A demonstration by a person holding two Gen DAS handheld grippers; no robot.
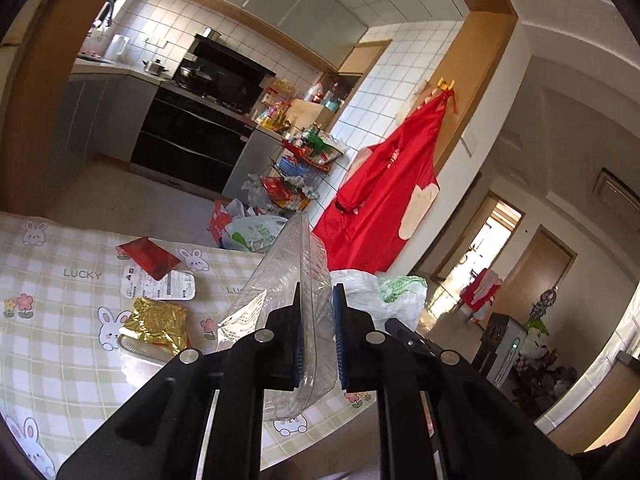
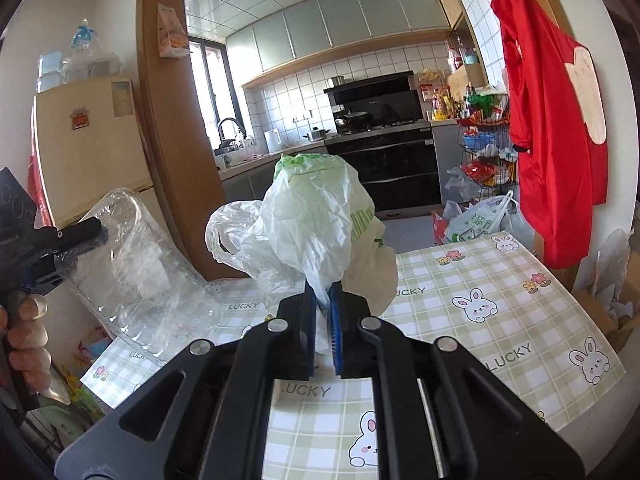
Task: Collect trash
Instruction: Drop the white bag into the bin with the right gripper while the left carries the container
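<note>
Here the left gripper (image 1: 316,304) has its blue-padded fingers (image 1: 298,320) clamped on the wall of a clear plastic container (image 1: 294,264), which stands up on edge between them, its far end lifted above the worktop (image 1: 60,320); a torn white printed label hangs from its lower left side; in the right wrist view the same container (image 2: 132,256) shows at the left, raised off the worktop (image 2: 500,312) with the left gripper (image 2: 78,240) pinching its upper left edge and the person's hand (image 2: 24,332) below it.

The right gripper (image 2: 323,300) grips a bunched neck of a white plastic bag (image 2: 316,220) with green print; the fingers (image 2: 335,320) are closed tightly on the film, and the bag billows upward and to both sides above them; from the left wrist view the bag (image 1: 372,292) lies just to the right of the container, close beside it.

On the worktop, covered in a green checked cloth with rabbits and the word LUCKY, more trash lies to the left of the container: a red packet (image 1: 148,258) overlapping the top of a white printed lid (image 1: 160,286), and just below that a crumpled gold wrapper (image 1: 158,322) resting on a white tray-like piece whose shape is mostly hidden.

Beyond the table edge, a red garment (image 1: 384,200) hangs on the tiled wall, and a wire rack (image 1: 304,160) of groceries stands by the black oven (image 1: 188,148); filled shopping bags (image 1: 248,228) sit on the floor at its foot.
</note>
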